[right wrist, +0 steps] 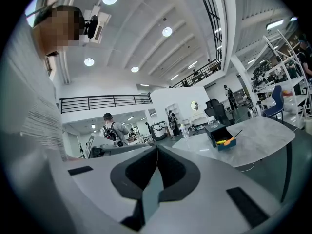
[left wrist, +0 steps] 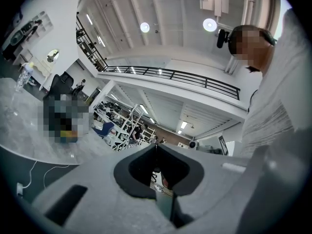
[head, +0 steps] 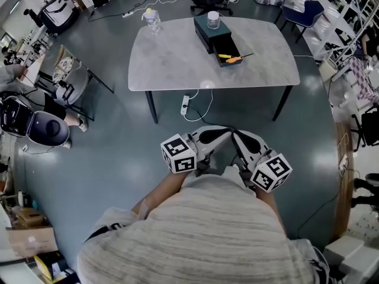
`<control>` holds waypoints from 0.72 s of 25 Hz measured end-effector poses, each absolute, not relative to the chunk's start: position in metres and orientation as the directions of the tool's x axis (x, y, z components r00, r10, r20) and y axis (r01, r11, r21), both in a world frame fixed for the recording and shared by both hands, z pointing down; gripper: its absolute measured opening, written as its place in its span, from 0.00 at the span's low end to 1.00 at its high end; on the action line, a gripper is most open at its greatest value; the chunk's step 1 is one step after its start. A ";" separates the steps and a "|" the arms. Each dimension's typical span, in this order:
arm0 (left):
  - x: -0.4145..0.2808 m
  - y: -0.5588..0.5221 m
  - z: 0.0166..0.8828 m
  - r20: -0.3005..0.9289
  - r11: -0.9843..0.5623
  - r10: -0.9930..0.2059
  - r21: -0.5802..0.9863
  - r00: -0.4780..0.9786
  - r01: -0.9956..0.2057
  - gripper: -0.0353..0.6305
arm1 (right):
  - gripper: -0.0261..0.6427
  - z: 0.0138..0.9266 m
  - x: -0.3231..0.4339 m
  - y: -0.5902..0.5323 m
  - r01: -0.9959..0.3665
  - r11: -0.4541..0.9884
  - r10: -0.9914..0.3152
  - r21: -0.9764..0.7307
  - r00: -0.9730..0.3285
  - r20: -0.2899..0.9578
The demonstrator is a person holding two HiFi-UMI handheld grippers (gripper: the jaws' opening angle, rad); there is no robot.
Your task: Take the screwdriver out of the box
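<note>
Two pairs of jaws pressed together and empty: left hand-held gripper (head: 219,134) and right hand-held gripper (head: 241,138), well short of the table (head: 172,61). On it, a water bottle (head: 152,21), a jar (head: 213,20) atop the dark box (head: 203,33), and the screwdriver (head: 231,57) in its open drawer (head: 230,63): likely light and rigid, best gripped at the yellow handle, with the drawer walls close by
</note>
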State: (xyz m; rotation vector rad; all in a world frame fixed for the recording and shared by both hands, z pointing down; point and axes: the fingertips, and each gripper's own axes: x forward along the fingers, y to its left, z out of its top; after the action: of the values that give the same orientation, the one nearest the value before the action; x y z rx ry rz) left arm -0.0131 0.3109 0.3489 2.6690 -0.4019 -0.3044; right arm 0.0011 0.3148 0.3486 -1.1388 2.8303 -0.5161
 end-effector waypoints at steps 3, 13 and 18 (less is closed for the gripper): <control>0.001 0.291 0.353 -0.139 -0.860 -0.345 0.443 0.928 -0.254 0.08 | 0.06 0.352 0.015 0.295 -0.658 0.687 -0.666 -0.308 -0.740 0.094; 0.080 0.227 0.344 -0.140 -0.845 -0.410 0.430 0.901 -0.318 0.08 | 0.06 0.343 0.094 0.230 -0.618 0.736 -0.615 -0.278 -0.781 0.110; 0.112 0.213 0.341 -0.136 -0.824 -0.464 0.429 0.875 -0.370 0.08 | 0.06 0.337 0.128 0.216 -0.576 0.771 -0.568 -0.270 -0.815 0.115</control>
State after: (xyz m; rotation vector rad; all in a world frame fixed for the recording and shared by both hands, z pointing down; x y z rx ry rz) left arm 0.1124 0.2132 0.3406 2.6501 -0.6152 -0.3300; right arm 0.1281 0.2164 0.3374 -0.9638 2.9817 -0.4689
